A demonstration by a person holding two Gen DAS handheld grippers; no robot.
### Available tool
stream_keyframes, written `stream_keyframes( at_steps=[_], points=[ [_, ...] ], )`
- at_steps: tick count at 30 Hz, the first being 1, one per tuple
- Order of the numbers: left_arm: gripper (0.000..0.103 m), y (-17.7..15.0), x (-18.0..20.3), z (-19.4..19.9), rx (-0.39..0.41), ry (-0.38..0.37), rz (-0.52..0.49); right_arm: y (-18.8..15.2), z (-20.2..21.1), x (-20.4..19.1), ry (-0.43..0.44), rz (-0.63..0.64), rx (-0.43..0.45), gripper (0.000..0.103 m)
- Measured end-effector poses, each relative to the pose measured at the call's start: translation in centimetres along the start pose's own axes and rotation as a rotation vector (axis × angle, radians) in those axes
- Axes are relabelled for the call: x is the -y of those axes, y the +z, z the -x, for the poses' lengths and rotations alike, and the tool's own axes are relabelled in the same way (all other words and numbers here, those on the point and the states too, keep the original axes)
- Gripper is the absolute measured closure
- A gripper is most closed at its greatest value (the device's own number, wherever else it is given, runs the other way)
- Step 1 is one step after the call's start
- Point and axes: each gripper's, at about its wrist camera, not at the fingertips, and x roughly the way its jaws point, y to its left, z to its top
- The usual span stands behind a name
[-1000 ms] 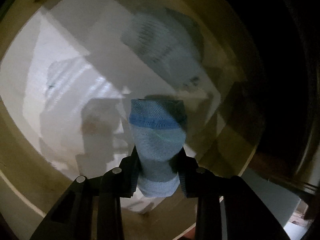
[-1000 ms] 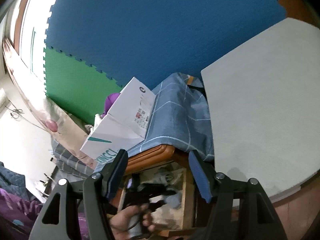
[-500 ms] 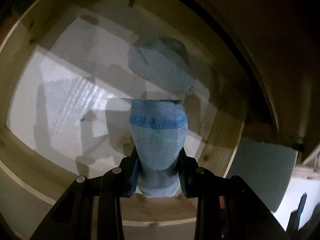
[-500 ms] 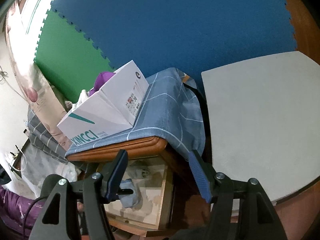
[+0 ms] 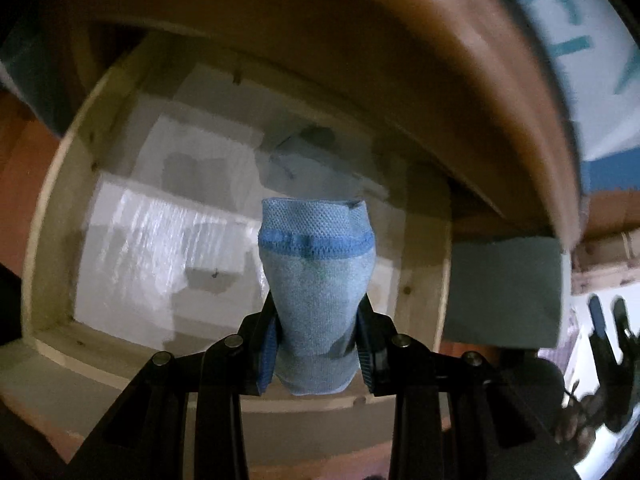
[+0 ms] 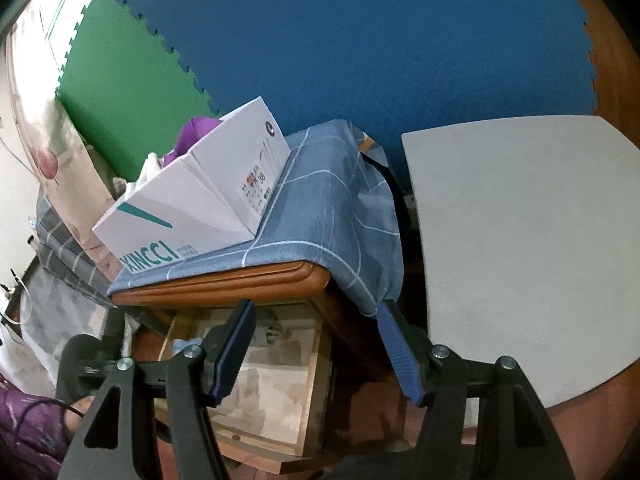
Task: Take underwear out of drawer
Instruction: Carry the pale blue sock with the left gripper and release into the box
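My left gripper (image 5: 316, 344) is shut on a folded light-blue piece of underwear (image 5: 316, 280) with a darker blue band, held above the open wooden drawer (image 5: 44, 216). A second grey-blue garment (image 5: 308, 168) lies at the back of the drawer on its pale liner. In the right wrist view my right gripper (image 6: 316, 356) stands open with nothing between its fingers, in front of the same drawer (image 6: 316, 380), where the leftover garment (image 6: 268, 330) shows. A hand (image 6: 76, 412) sits at the lower left.
The cabinet's wooden top edge (image 6: 224, 284) overhangs the drawer, close above my left gripper. On top lie a blue checked cloth (image 6: 328, 208) and a white shoebox (image 6: 192, 216). A grey mat (image 6: 520, 240) lies to the right, with blue foam tiles (image 6: 360, 40) behind.
My left gripper has risen and rolled with the underwear, so the drawer looks farther off and the cabinet top has come into view. The right gripper has shifted, and its view now takes in more of the drawer.
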Motion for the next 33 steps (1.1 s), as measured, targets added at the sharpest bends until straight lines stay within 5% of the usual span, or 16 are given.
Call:
stream_keyframes(
  at_steps=[11,33],
  points=[
    [0.073,-0.6,2.1,7.1,0.147,-0.083,-0.157,0.1,-1.0,-1.2,-0.05,0.051,-0.037,0.038],
    [0.072,-0.8,6.1,17.0,0.279,-0.181,-0.255,0.1,-0.8,-1.0,-0.018,0.033,-0.032,0.038]
  ],
)
